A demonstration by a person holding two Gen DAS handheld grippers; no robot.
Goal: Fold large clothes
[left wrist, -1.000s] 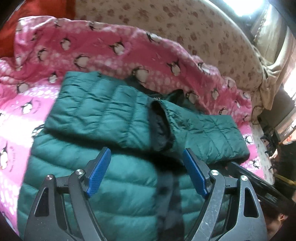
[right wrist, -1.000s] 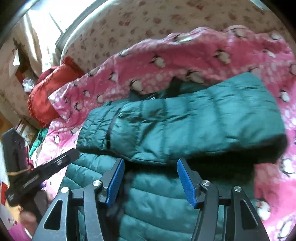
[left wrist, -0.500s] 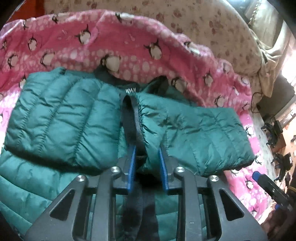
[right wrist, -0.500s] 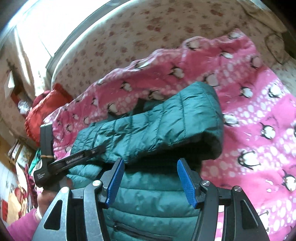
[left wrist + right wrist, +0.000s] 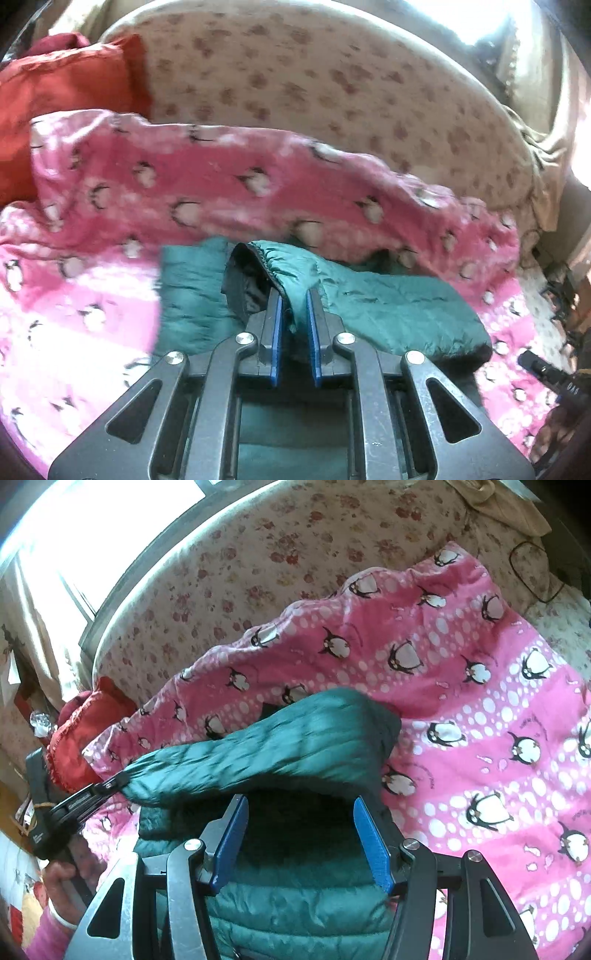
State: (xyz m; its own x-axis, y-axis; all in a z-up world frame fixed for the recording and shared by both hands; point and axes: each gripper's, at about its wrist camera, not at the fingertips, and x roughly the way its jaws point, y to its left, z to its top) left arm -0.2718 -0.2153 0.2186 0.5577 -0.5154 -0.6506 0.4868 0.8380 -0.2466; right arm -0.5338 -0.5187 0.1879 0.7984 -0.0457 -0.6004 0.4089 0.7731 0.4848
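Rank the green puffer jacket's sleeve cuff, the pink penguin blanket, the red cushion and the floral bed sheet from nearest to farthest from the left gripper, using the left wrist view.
1. Green puffer jacket's sleeve cuff: clamped between the left gripper's fingers.
2. Pink penguin blanket: just behind the cuff, across the middle.
3. Red cushion: upper left; too close to call against 4.
4. Floral bed sheet: along the top.

We see a bed under a cream sheet with small reddish flowers, and over it a pink blanket printed with penguins and white dots. A red cushion lies at the far left. Beyond the bed's far edge a window glares with bright daylight, and a pale curtain hangs at the far right.
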